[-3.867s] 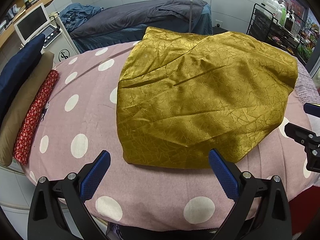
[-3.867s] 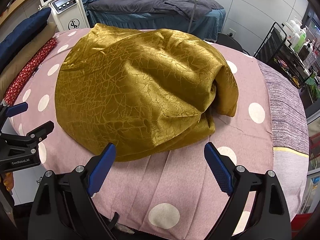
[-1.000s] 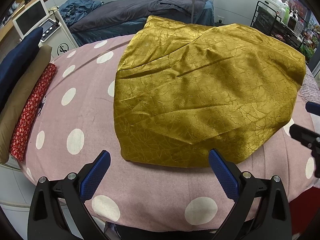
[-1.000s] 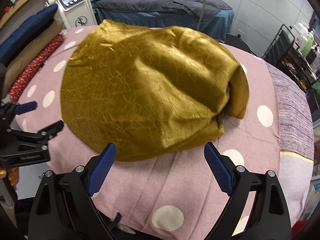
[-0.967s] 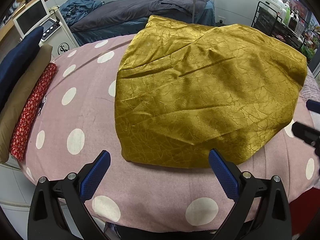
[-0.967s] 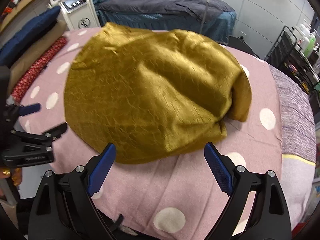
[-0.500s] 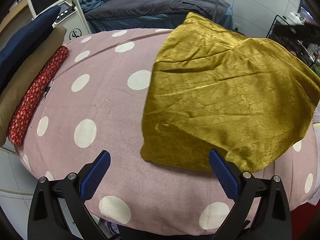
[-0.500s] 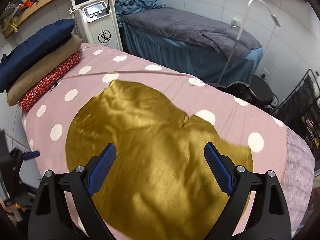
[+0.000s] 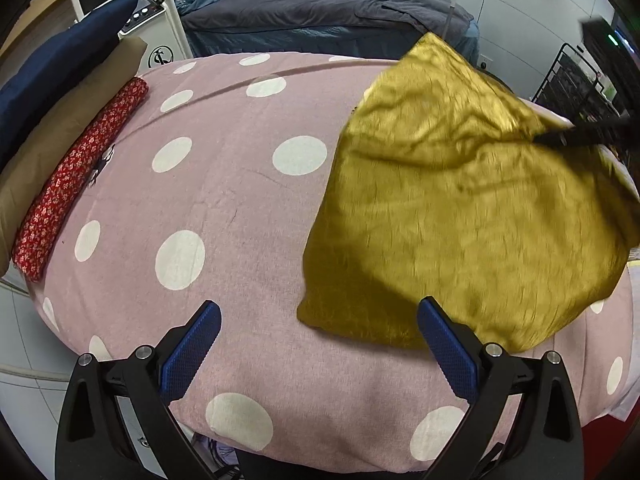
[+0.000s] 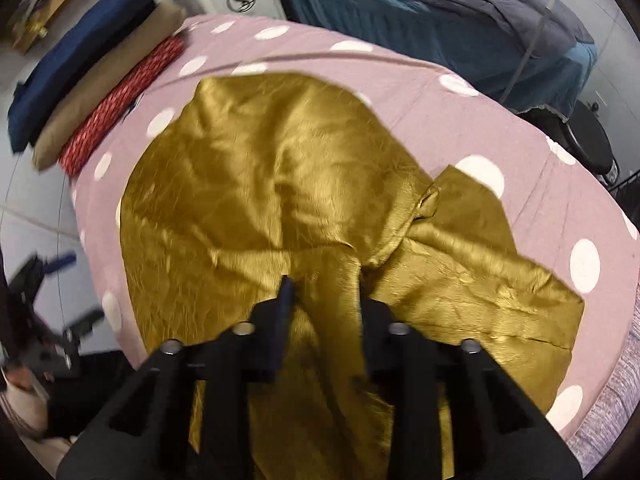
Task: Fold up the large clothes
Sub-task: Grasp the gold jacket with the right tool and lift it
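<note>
Our right gripper (image 10: 322,294) pinches a fold of the gold garment (image 9: 472,208), lifted over the polka-dot bed (image 9: 240,208).

We judge the slick, crinkled fabric could slide out of that narrow pinch, or the loose flap on the right could drag and bunch, spoiling the fold; our left gripper (image 9: 318,350) hangs spread and empty near the garment's near edge, so nothing anchors it. Folded red floral, tan and navy cloths (image 9: 76,168) line the bed's left side; beyond stand a grey-covered treatment bed (image 9: 320,12), a white machine with a screen (image 9: 156,36) and a wire rack (image 9: 576,84).
</note>
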A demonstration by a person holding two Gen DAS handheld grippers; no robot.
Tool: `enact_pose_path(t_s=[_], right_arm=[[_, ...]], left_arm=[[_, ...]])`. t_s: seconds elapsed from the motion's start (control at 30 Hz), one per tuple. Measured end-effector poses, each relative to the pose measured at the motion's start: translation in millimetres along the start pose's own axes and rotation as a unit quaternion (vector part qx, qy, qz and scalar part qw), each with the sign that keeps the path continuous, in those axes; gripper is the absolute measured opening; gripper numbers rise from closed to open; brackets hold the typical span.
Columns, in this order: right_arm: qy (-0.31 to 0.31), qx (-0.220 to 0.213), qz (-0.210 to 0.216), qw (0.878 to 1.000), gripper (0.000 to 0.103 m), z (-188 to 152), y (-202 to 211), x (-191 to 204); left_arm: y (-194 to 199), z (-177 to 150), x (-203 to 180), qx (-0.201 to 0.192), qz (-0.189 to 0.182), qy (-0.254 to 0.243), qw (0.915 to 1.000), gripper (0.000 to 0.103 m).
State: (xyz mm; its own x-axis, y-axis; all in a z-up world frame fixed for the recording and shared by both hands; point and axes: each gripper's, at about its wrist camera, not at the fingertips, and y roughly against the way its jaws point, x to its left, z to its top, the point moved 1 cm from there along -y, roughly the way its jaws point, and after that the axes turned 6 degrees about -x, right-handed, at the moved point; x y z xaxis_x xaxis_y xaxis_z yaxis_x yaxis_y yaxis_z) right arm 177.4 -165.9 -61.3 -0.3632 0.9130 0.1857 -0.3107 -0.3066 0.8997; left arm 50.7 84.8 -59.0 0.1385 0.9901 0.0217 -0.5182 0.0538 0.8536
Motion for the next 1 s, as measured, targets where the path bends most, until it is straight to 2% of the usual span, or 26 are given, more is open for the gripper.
enact_pose_path(t_s=[0.07,0.17,0.23,0.3,0.37,0.47,0.57,0.6,0.67,0.7,0.73,0.77,0.83,0.9,1.0], right_arm=[[0.02,-0.004,0.011,1.0,0.014,-25.6,10.6,15.1],[0.019,-0.008,0.048,0.999,0.011,-68.7,26.0,29.7],[0.011,-0.001,0.083,0.996,0.01,-102.6,33.2,41.5],[0.011,0.009,0.101,0.995,0.01,-132.9,34.5,52.5],[0.009,0.023,0.103,0.994,0.01,-165.8,32.0,64.0],[0.012,0.063,0.101,0.993,0.01,-214.8,15.7,79.6],[0.016,0.086,0.086,0.992,0.011,-248.3,1.5,92.7],[0.021,0.083,0.079,0.993,0.014,-251.5,1.2,95.7],[0.031,0.074,0.063,0.995,0.026,-252.0,6.8,101.9],[0.034,0.068,0.062,0.995,0.042,-249.2,13.1,104.8],[0.036,0.058,0.064,0.996,0.063,-245.3,20.7,107.3],[0.042,0.038,0.065,0.996,0.07,-238.2,33.7,108.6],[0.062,0.009,0.065,0.996,0.073,-228.4,56.7,114.2],[0.073,-0.01,0.087,0.994,0.073,-217.0,80.7,118.7],[0.054,-0.076,0.137,0.986,0.073,-190.6,115.3,118.0]], left_arm=[[3.3,2.6,2.6,-0.008,0.001,0.009,0.9999,0.096],[10.8,6.2,10.7,-0.023,-0.004,0.033,0.9992,0.096],[16.2,6.2,18.7,-0.027,-0.019,0.057,0.9978,0.096],[18.4,3.4,25.1,-0.022,-0.037,0.077,0.9961,0.096],[19.2,-2.4,30.6,-0.014,-0.043,0.088,0.9951,0.096],[15.2,-13.9,37.2,-0.001,-0.032,0.097,0.9947,0.096],[5.2,-28.2,40.5,0.026,-0.044,0.112,0.9924,0.096],[1.9,-32.9,40.8,0.036,-0.052,0.116,0.9913,0.096],[-3.7,-41.6,39.1,0.048,-0.056,0.116,0.9905,0.096],[-6.0,-44.8,38.1,0.052,-0.052,0.112,0.991,0.096],[-8.2,-47.8,37.4,0.052,-0.046,0.106,0.992,0.096],[-10.7,-49.9,38.7,0.051,-0.038,0.1,0.9929,0.096],[-15.4,-56.5,38.5,0.058,-0.022,0.086,0.9944,0.096],[-20.1,-64.9,39.1,0.067,-0.023,0.079,0.9944,0.096],[-32.6,-81.4,39.9,0.094,-0.036,0.078,0.9918,0.096]])
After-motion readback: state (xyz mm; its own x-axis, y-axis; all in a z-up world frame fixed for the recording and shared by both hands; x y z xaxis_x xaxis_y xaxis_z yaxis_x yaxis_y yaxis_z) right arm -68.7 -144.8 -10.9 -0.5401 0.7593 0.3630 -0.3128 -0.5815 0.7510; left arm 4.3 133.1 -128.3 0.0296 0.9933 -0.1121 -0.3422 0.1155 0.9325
